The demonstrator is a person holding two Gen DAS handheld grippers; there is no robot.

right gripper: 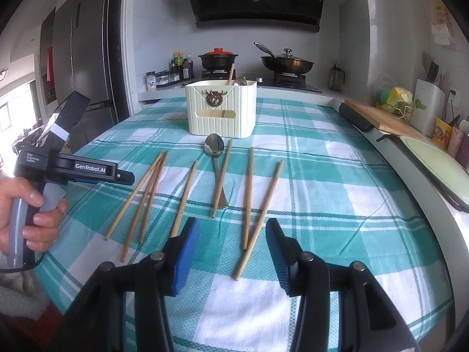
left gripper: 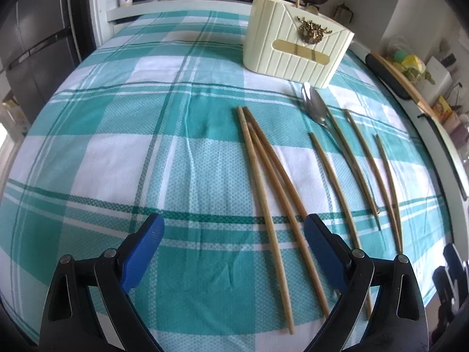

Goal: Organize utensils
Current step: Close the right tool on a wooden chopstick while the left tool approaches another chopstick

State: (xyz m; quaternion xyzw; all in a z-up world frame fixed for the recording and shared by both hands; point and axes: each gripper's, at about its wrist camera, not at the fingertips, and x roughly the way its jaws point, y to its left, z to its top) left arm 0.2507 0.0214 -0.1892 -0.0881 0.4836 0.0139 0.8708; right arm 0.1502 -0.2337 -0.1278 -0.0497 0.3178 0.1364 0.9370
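Note:
Several wooden chopsticks (left gripper: 263, 193) (right gripper: 249, 193) lie spread on the teal checked cloth. A metal spoon (left gripper: 315, 108) (right gripper: 214, 146) lies among them, bowl toward a cream utensil holder (left gripper: 293, 47) (right gripper: 221, 111) that holds a chopstick and a spoon. My left gripper (left gripper: 234, 246) is open and empty, low over the cloth, with three chopsticks near its right finger. It also shows in the right wrist view (right gripper: 117, 176), held at the left. My right gripper (right gripper: 233, 252) is open and empty, just short of two crossed chopsticks.
The checked cloth (right gripper: 322, 176) covers the counter. Behind the holder is a stove with a red-lidded pot (right gripper: 218, 58) and a pan (right gripper: 287, 63). A cutting board (right gripper: 381, 117) and clutter line the right edge. A fridge (right gripper: 85, 58) stands at the left.

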